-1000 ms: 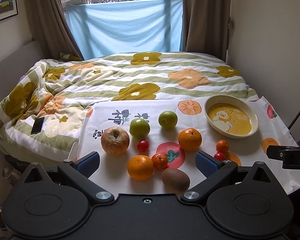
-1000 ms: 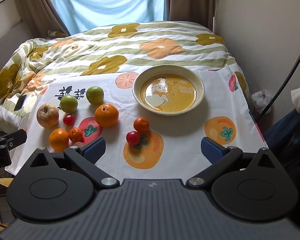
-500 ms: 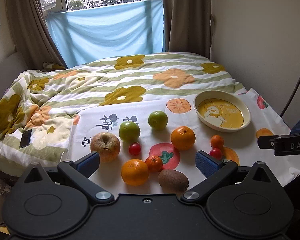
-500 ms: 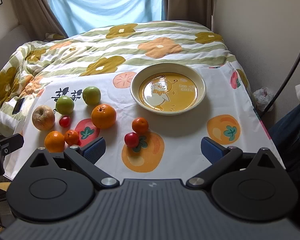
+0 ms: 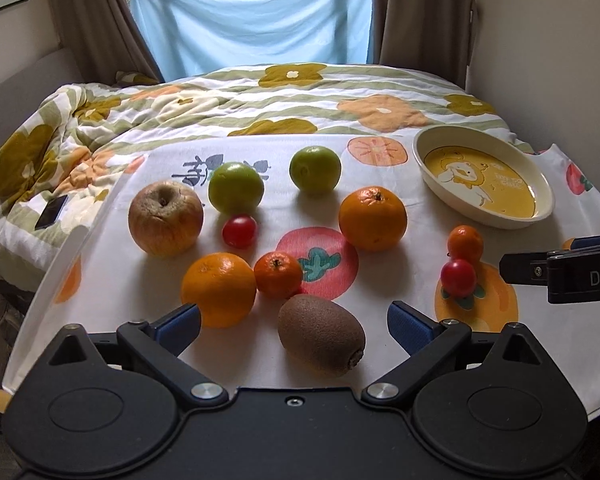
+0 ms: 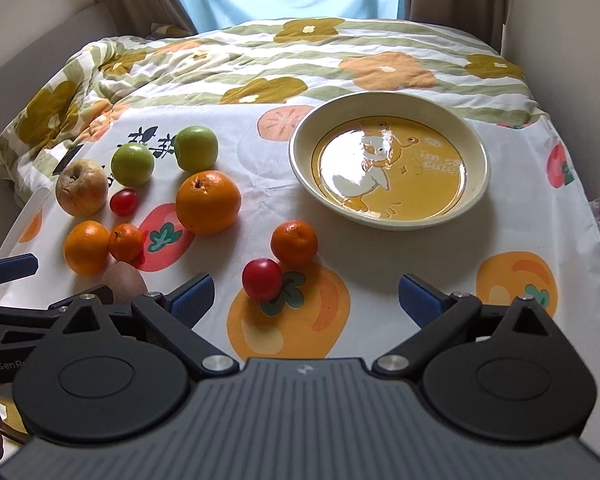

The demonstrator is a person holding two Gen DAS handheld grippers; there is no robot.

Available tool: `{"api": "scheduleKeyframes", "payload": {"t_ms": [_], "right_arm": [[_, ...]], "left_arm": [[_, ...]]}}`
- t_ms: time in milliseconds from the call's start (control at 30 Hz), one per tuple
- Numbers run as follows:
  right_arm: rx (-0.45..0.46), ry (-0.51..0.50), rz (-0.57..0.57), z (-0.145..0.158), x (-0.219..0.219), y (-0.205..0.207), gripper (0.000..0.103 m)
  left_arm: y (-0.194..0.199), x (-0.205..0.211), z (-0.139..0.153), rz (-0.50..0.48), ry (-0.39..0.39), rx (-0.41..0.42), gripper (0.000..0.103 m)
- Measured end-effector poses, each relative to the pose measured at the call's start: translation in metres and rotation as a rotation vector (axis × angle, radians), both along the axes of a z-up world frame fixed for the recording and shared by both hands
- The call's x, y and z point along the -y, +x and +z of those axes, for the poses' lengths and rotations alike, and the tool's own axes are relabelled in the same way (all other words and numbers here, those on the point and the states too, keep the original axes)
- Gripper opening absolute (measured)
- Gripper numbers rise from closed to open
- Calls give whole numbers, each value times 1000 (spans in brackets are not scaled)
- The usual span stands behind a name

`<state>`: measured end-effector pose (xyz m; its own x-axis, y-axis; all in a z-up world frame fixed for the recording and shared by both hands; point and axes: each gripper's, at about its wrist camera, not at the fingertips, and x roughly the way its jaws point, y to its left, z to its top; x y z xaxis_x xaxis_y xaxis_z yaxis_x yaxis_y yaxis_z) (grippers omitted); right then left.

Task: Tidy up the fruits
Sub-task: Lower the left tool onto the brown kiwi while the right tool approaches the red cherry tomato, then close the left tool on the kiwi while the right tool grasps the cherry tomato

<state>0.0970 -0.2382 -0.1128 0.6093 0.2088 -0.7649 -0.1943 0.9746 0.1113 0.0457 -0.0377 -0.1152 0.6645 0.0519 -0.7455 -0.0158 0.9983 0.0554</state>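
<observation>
Fruits lie on a printed white cloth (image 5: 380,292). My left gripper (image 5: 294,324) is open and empty, low over the near edge, with a brown kiwi (image 5: 321,335) between its fingers and an orange (image 5: 219,289) by the left finger. Beyond lie a small tangerine (image 5: 278,274), a wrinkled apple (image 5: 165,218), two green apples (image 5: 236,188) (image 5: 315,169), a big orange (image 5: 372,218) and a cherry tomato (image 5: 239,231). My right gripper (image 6: 306,294) is open and empty, just behind a red tomato (image 6: 262,279) and a tangerine (image 6: 294,241). The empty duck plate (image 6: 390,160) sits far right.
The cloth lies on a flowered quilt (image 5: 260,96) on a bed. A dark phone (image 5: 52,212) lies on the quilt at left. A wall (image 5: 548,40) runs along the right side. Curtains and a blue sheet (image 5: 252,16) hang at the back.
Both grippers have moved forward and down toward the fruits. The kiwi now sits between my left fingers; the red tomato is close ahead of my right gripper. Both stay open.
</observation>
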Motion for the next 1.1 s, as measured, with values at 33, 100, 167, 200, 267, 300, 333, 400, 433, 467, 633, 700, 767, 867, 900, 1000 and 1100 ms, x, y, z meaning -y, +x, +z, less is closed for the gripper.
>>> {"api": "scheduleKeyframes", "payload": {"t_ms": [33, 100, 167, 200, 267, 300, 333, 400, 433, 467, 633, 700, 767, 867, 900, 1000, 1100], "right_arm": [[-8, 3, 12, -6, 2, 4, 103], [-20, 5, 25, -15, 6, 9, 103], [-34, 13, 35, -24, 10, 14, 103], [-40, 16, 36, -28, 13, 17, 103], [-53, 27, 41, -34, 16, 20, 103], [-58, 29, 46, -36, 16, 21, 103], [-60, 24, 53, -39, 17, 21, 103], [-53, 17, 72, -41, 15, 21, 103], [-48, 17, 84, -42, 13, 21, 102], [-47, 17, 97, -42, 12, 21, 100], [-41, 26, 141, -46, 4, 22, 89], [-41, 31, 148, -48, 2, 22, 85], [-42, 37, 155, -49, -1, 22, 82], [-40, 38, 166, -51, -6, 23, 78], [-33, 35, 169, -51, -9, 24, 77], [-21, 34, 171, -52, -12, 24, 73], [-16, 44, 169, -52, -14, 25, 67]], "left_arm": [[2, 2, -5, 15, -6, -8, 97], [4, 8, -17, 42, -12, -25, 96], [6, 14, -26, 62, -11, -38, 93], [6, 16, -28, 70, -11, -41, 93], [7, 20, -35, 89, -10, -43, 91], [8, 21, -37, 98, -6, -43, 91], [9, 23, -39, 107, -5, -42, 90], [12, 24, -41, 125, -8, -44, 84], [14, 24, -42, 134, -11, -44, 80], [14, 24, -43, 141, -13, -43, 76], [15, 23, -44, 158, -17, -37, 62], [15, 23, -43, 153, -11, -37, 60], [15, 23, -43, 145, -11, -36, 59], [15, 23, -44, 138, -9, -34, 58], [14, 23, -44, 137, -9, -34, 58], [14, 23, -44, 132, -3, -35, 57], [12, 22, -44, 128, 2, -38, 57]]}}
